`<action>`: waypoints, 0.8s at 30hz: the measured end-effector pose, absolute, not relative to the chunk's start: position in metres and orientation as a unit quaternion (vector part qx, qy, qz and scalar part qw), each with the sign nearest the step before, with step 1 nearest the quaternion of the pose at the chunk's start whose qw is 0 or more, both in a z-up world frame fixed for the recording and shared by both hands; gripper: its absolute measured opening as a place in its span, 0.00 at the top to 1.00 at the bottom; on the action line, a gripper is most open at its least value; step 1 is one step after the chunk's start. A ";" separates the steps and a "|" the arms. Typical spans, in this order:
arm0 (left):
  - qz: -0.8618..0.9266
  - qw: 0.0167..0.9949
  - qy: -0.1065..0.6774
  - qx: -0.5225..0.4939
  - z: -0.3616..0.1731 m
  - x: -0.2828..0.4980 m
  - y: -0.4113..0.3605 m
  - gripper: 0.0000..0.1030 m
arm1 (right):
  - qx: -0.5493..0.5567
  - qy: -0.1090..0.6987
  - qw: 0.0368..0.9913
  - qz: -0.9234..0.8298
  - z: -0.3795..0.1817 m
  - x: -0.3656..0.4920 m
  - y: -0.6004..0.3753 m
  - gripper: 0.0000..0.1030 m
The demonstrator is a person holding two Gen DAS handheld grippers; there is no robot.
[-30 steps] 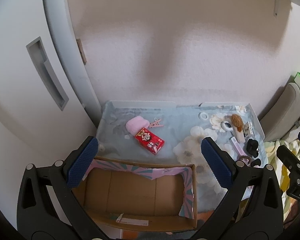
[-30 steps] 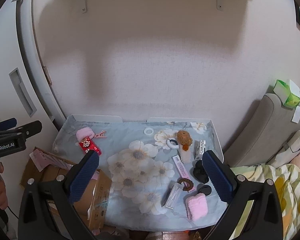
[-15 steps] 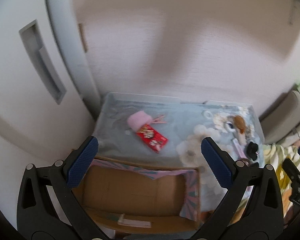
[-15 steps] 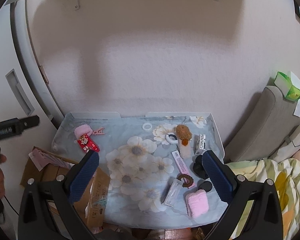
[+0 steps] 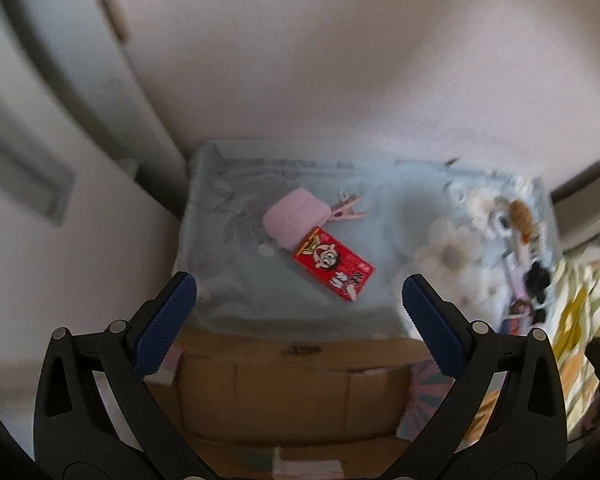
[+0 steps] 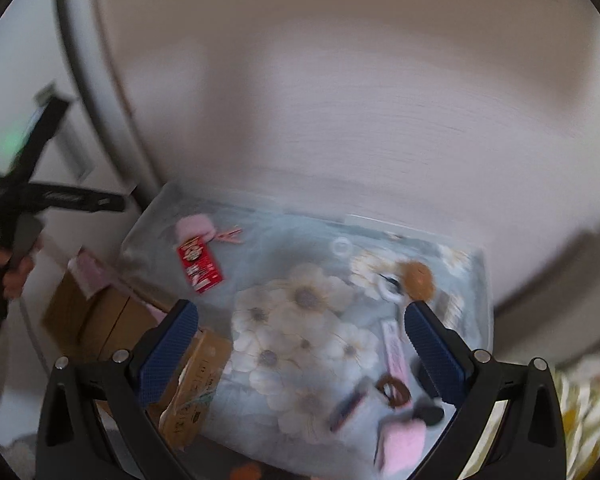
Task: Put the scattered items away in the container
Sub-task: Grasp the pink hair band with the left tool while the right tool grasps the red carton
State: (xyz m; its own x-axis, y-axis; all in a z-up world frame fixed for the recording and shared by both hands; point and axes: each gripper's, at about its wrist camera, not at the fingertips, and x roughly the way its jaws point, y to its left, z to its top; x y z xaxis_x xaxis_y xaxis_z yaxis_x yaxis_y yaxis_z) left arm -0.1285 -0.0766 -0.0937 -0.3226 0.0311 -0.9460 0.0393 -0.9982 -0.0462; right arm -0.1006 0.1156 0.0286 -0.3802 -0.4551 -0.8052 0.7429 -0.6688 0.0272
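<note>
A small table with a pale blue flowered cloth (image 5: 380,208) (image 6: 300,272) carries scattered items. A red snack box (image 5: 333,263) (image 6: 199,265), a pink fluffy roll (image 5: 294,216) (image 6: 192,227) and a pink clip (image 5: 346,210) lie at its left. At its right lie a brown plush toy (image 6: 418,276), a white ring (image 6: 341,246), a brown hair tie (image 6: 394,389) and a second pink roll (image 6: 402,440). An open cardboard box (image 5: 292,392) (image 6: 112,320) stands below the table's left front. My left gripper (image 5: 299,308) is open and empty above the box. My right gripper (image 6: 301,340) is open and empty above the cloth.
A white cabinet door (image 5: 40,128) stands at the left and a pale wall (image 5: 340,60) behind the table. A yellow patterned blanket (image 5: 580,320) lies at the right. The left hand-held gripper (image 6: 28,200) shows in the right wrist view. Both views are motion-blurred.
Both grippers have moved closer to the table. The right one has tilted and swung left. The left one now looks more at the red box. Jaws stay open.
</note>
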 end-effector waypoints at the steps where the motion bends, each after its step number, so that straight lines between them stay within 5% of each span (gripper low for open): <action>1: -0.806 -0.001 0.030 0.591 -0.103 -0.138 -0.078 0.00 | 0.420 0.179 0.386 -0.802 0.025 -0.104 0.106 0.00; 14: -0.709 -0.012 0.111 0.696 -0.224 -0.215 -0.099 0.01 | 0.471 0.252 0.516 -0.669 -0.073 -0.125 -0.045 0.00; 24: -0.695 0.009 0.185 0.695 -0.246 -0.224 -0.110 0.02 | 0.508 0.310 0.530 -0.604 -0.129 -0.124 -0.095 0.00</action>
